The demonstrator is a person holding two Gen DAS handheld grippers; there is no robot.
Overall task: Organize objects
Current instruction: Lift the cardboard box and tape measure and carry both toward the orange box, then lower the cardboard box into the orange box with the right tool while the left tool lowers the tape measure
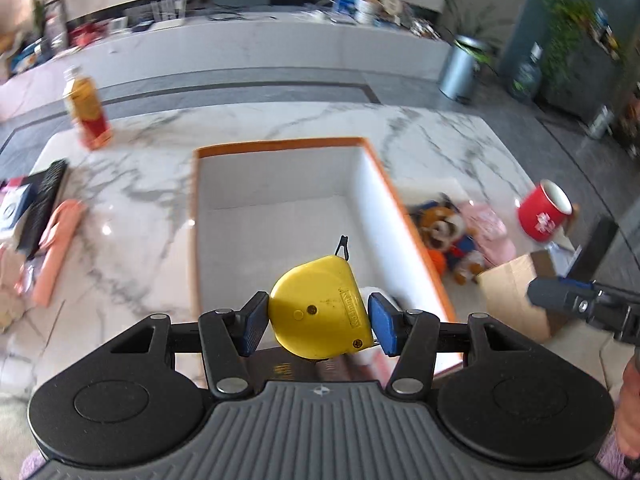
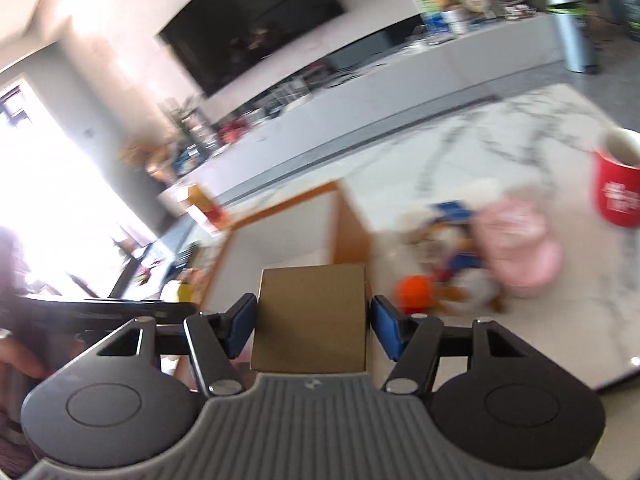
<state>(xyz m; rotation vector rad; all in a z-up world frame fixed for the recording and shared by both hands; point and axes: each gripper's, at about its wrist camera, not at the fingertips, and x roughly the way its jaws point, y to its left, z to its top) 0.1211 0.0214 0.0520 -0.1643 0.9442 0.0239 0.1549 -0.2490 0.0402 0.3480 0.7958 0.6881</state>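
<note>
1. Left wrist view: my left gripper [image 1: 318, 322] clamps a yellow tape measure [image 1: 320, 306] between its two blue pads [image 1: 254, 322], one pad on each flat side.
2. The tape measure hangs above the near end of the orange-rimmed white box [image 1: 280, 216], which stands open on the marble table [image 1: 140, 168].
3. A bottled drink [image 1: 86, 110] stands upright on the table's far left. A plush toy [image 1: 444, 232] lies just beside the box's right wall, and a red mug [image 1: 546, 210] is farther right.
4. The right gripper [image 1: 568, 300] enters at the right edge, against a cardboard box [image 1: 516, 296].
5. Right wrist view: my right gripper [image 2: 312, 326] has the cardboard box [image 2: 312, 316] between its pads; the left pad touches it, and the blur hides whether the right pad does.
6. The box is held over the near right corner of the white box [image 2: 288, 232]. The plush toy [image 2: 452, 272], a pink item [image 2: 516, 244] and the red mug [image 2: 618, 184] lie to the right, all blurred.
</note>
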